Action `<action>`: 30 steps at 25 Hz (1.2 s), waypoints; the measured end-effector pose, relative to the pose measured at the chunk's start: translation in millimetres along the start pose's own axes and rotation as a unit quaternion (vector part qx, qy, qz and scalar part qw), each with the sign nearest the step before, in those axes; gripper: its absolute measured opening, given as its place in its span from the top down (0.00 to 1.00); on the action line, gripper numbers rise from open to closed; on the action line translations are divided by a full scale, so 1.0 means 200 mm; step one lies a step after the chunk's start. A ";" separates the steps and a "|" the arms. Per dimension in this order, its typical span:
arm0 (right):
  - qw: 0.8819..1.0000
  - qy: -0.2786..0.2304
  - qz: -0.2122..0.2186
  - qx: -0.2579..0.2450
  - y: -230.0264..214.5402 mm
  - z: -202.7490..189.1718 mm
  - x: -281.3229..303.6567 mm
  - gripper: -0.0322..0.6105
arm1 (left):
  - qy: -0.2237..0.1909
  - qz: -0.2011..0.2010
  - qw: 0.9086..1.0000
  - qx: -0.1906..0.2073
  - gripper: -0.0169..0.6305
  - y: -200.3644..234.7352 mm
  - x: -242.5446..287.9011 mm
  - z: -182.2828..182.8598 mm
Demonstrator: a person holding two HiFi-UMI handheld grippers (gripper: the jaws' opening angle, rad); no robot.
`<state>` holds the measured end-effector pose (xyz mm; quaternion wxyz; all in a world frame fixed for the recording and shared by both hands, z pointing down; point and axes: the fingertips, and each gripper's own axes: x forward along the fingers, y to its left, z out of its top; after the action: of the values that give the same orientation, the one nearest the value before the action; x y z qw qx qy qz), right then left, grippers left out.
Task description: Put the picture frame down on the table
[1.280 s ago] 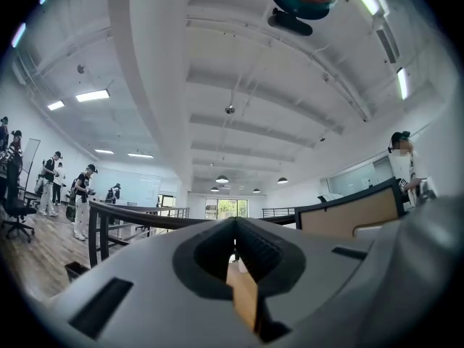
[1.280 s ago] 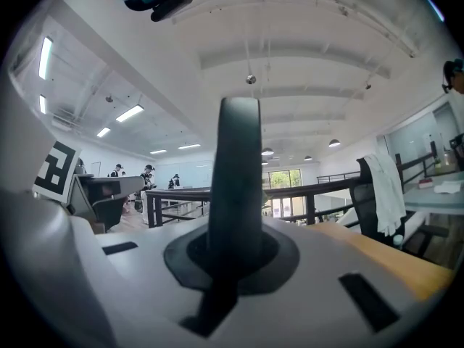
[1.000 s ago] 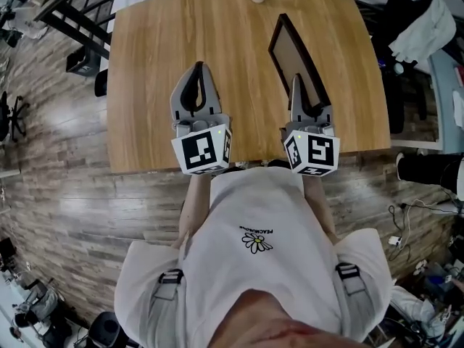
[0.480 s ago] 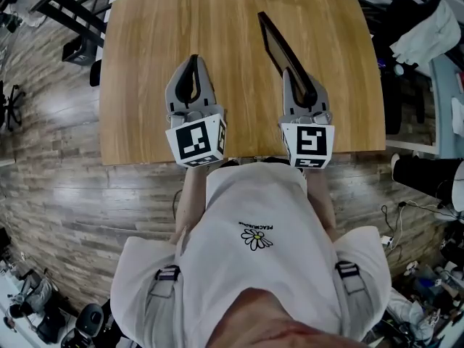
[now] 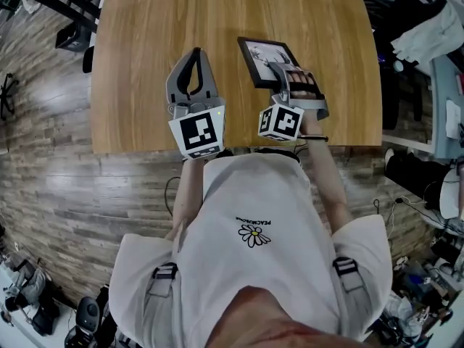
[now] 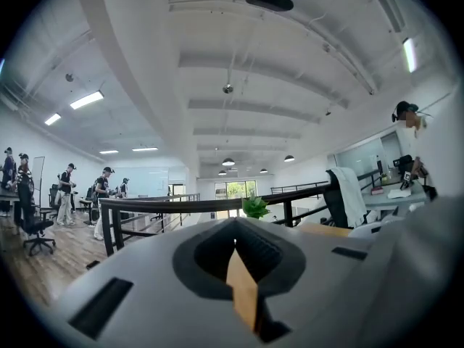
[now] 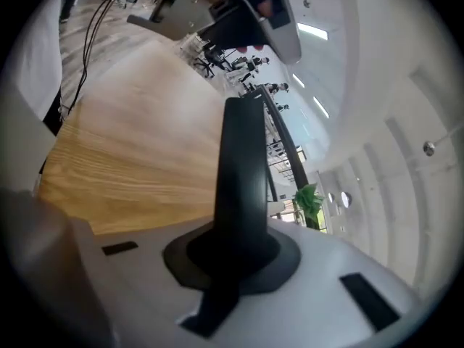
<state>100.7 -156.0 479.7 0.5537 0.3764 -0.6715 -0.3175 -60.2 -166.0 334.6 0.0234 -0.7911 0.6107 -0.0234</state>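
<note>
Right gripper (image 5: 281, 75) is clamped on the picture frame (image 5: 261, 56), pinching its near right corner. In the right gripper view the black frame edge (image 7: 243, 158) runs straight up out of the closed jaws (image 7: 232, 256).

The frame sits centre-top in the head view, over the far half of the tabletop (image 5: 145, 49). It is picture side up and looks close to flat. Can't tell whether it actually touches the wood. The right gripper is rolled onto its side, with its marker cube (image 5: 281, 122) near the tabletop's near edge.

Left gripper (image 5: 194, 53) is to the left of the frame, apart from it, over bare wood. Its jaws are fully together with nothing between them. The left gripper view confirms this: tips meet (image 6: 235, 230), with only a sliver of wood colour showing in the gap behind them. Its marker cube (image 5: 197, 131) is at the tabletop's near edge.

Background, in the left gripper view: a small green plant (image 6: 255, 207) at centre, a black railing (image 6: 145, 205) running across the middle, and people standing at far left (image 6: 67, 191). The same plant also shows at right of centre in the right gripper view (image 7: 308, 198). The person's white T-shirt (image 5: 254, 267) fills the bottom of the head view.
</note>
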 end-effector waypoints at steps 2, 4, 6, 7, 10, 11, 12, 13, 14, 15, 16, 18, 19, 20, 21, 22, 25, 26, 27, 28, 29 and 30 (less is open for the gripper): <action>1.000 0.007 0.018 -0.010 0.08 -0.03 0.08 0.91 | 0.011 0.002 1.000 -0.003 0.95 0.00 0.00 -0.04; 0.999 0.020 0.025 -0.030 0.15 -0.04 0.15 0.91 | 0.020 0.004 1.000 -0.009 0.95 0.00 -0.01 -0.08; 0.998 0.034 0.029 -0.041 0.19 -0.06 0.20 0.91 | 0.025 0.007 1.000 -0.010 0.95 0.01 -0.02 -0.10; 0.998 0.043 0.030 -0.044 0.21 -0.07 0.22 0.91 | 0.028 0.009 1.000 -0.011 0.95 0.01 -0.03 -0.12; 0.995 0.074 0.025 -0.060 0.24 -0.11 0.26 0.91 | 0.039 0.013 0.999 -0.011 0.95 0.03 -0.04 -0.16; 0.994 0.082 0.026 -0.065 0.25 -0.12 0.27 0.91 | 0.043 0.014 0.999 -0.010 0.95 0.04 -0.04 -0.18; 0.994 0.086 0.030 -0.066 0.27 -0.12 0.28 0.91 | 0.047 0.016 0.999 -0.009 0.95 0.05 -0.05 -0.20; 0.993 0.087 0.034 -0.066 0.29 -0.13 0.29 0.91 | 0.050 0.018 0.999 -0.011 0.95 0.06 -0.05 -0.21; 0.993 0.087 0.036 -0.066 0.31 -0.13 0.30 0.91 | 0.051 0.020 0.998 -0.012 0.95 0.06 -0.05 -0.22; 0.993 0.086 0.036 -0.065 0.32 -0.13 0.30 0.91 | 0.053 0.021 0.998 -0.013 0.95 0.07 -0.05 -0.23; 0.994 0.084 0.037 -0.063 0.33 -0.13 0.30 0.91 | 0.054 0.022 0.998 -0.013 0.95 0.07 -0.05 -0.23; 0.995 0.076 0.048 -0.049 0.37 -0.13 0.31 0.91 | 0.057 0.022 0.998 -0.012 0.95 0.08 -0.05 -0.24; 0.995 0.072 0.058 -0.040 0.39 -0.13 0.31 0.90 | 0.058 0.022 0.998 -0.012 0.95 0.08 -0.05 -0.25; 0.995 0.070 0.069 -0.032 0.41 -0.12 0.31 0.88 | 0.059 0.021 0.998 -0.012 0.95 0.08 -0.04 -0.25; 0.994 0.068 0.082 -0.024 0.42 -0.12 0.31 0.85 | 0.060 0.020 0.998 -0.012 0.95 0.08 -0.04 -0.26; 0.993 0.067 0.096 -0.015 0.44 -0.12 0.31 0.83 | 0.062 0.017 0.998 -0.011 0.95 0.08 -0.04 -0.26; 0.988 0.064 0.139 0.003 0.48 -0.12 0.31 0.75 | 0.067 0.009 0.998 0.002 0.95 0.07 -0.03 -0.28; 0.986 0.063 0.153 0.006 0.50 -0.12 0.31 0.73 | 0.068 0.007 0.998 0.004 0.95 0.07 -0.03 -0.28; 0.984 0.062 0.168 0.010 0.52 -0.11 0.31 0.70 | 0.068 0.005 0.998 0.005 0.95 0.06 -0.03 -0.28; 0.981 0.061 0.184 0.014 0.54 -0.11 0.30 0.67 | 0.068 0.003 0.998 0.003 0.95 0.06 -0.03 -0.28; 0.978 0.059 0.198 0.018 0.56 -0.11 0.29 0.63 | 0.068 0.002 0.998 0.002 0.95 0.05 -0.03 -0.28; 0.976 0.057 0.209 0.022 0.57 -0.11 0.29 0.61 | 0.068 0.000 0.998 0.002 0.95 0.05 -0.02 -0.28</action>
<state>99.1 -147.1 608.9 0.6364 0.2572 -0.7099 -0.1576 -74.2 -164.4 390.1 -0.0169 -0.7876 0.6109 -0.0780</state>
